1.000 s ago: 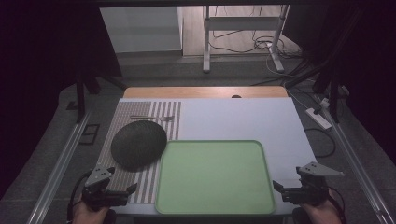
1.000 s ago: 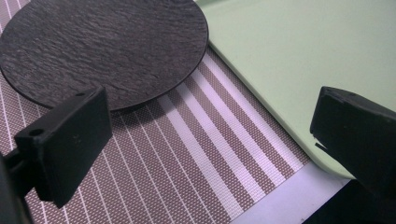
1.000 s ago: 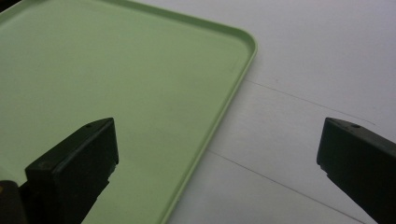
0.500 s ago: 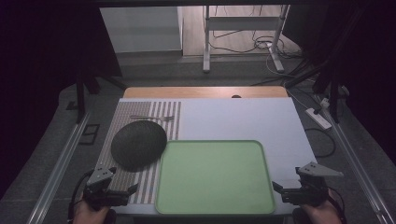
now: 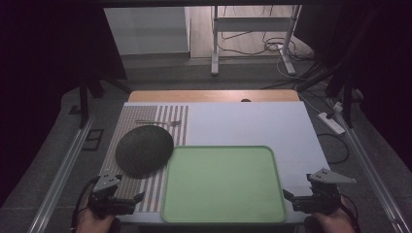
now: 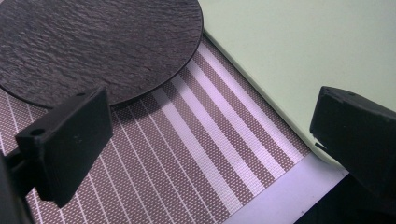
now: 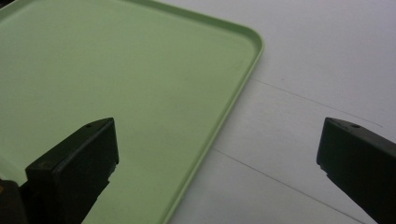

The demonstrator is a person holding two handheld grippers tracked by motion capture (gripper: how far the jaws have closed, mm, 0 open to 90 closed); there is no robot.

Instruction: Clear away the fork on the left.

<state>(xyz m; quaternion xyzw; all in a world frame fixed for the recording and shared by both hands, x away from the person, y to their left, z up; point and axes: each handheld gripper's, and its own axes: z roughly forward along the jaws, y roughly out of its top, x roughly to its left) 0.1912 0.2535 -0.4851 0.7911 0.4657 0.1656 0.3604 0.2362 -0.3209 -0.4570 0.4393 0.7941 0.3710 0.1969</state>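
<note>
Two grippers idle at the near edge, plate and tray within reach

Both tools sit low at the table's near side. Left gripper [image 5: 127, 200] hovers over the brown-and-white striped woven placemat [image 6: 187, 163], jaws spread wide, nothing between them. Right gripper [image 5: 297, 200] hangs just off the near right corner of the pale green rectangular plastic tray [image 7: 140, 84], jaws likewise wide apart and empty.

Nearest to the left gripper: a dark, round, slate-textured plate [image 6: 93, 42], lying flat on the placemat, its right edge just beside the tray's left rim; whether they touch, cannot tell. A metal fork [image 5: 160, 123] lies farther back on the placemat.

Handling judgement: plate looks stiff, fairly heavy, brittle if dropped; its rough face should give grip. Thin and low-lying, so take it at the near overhanging rim, jaws across the edge. Tray looks light, stiff, smooth; its raised lip is the only hold, likely slippery.
</note>
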